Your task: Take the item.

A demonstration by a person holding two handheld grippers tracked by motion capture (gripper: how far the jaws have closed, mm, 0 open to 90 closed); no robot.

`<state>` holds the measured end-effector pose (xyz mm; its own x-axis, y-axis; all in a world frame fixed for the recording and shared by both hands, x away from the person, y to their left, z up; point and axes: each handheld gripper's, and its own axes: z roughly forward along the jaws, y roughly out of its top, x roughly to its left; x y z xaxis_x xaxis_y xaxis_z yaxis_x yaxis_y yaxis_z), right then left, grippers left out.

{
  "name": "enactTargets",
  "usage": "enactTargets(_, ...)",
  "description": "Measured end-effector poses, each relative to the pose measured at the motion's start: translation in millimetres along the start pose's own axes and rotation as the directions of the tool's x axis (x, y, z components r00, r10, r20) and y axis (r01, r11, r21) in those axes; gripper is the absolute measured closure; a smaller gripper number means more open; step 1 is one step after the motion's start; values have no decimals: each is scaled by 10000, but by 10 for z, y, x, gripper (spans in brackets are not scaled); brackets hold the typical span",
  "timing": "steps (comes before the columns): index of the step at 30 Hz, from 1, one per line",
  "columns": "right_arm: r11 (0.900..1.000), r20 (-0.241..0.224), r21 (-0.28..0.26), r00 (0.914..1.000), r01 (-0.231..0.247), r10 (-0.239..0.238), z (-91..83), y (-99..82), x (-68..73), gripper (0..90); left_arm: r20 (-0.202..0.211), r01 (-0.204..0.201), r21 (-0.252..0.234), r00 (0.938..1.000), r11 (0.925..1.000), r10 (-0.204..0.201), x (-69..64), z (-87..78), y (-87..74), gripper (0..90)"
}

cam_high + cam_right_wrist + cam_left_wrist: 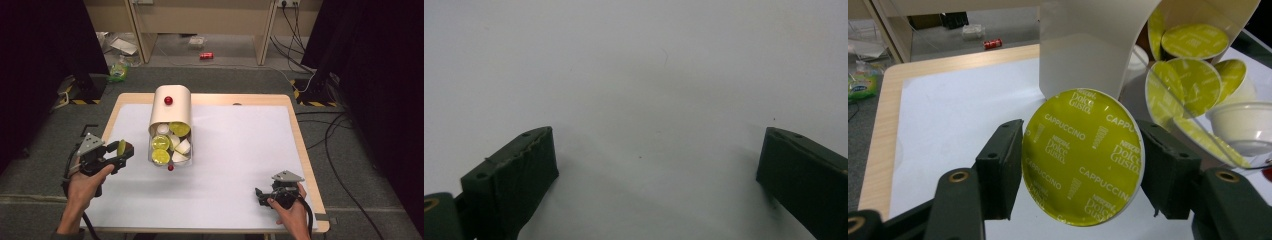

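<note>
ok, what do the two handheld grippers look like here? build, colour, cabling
Both are dark, near-black handheld units with a pistol-style body. The left gripper and right gripper each carry a grey three-cornered plate on top. Each has two flat, blocky black jaws with small screw holes; brass-coloured pivot bushings sit behind them. A black cable trails from each toward the person. Forearms are bare as far as they show; no gloves.

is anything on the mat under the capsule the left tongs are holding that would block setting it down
Nothing visible. The left tongs grip the capsule over bare white mat; the dispenser stands apart, to its right.
</note>
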<state>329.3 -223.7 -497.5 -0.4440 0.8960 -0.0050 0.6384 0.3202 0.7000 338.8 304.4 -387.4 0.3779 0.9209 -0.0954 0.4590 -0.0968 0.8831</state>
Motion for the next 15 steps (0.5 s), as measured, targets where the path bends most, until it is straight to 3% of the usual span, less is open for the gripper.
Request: enactTargets(15, 10000, -3, 1, 10000, 1, -1, 0, 0, -1, 30, -138, 364, 272, 9993, 9990, -360, 88, 130, -215, 392)
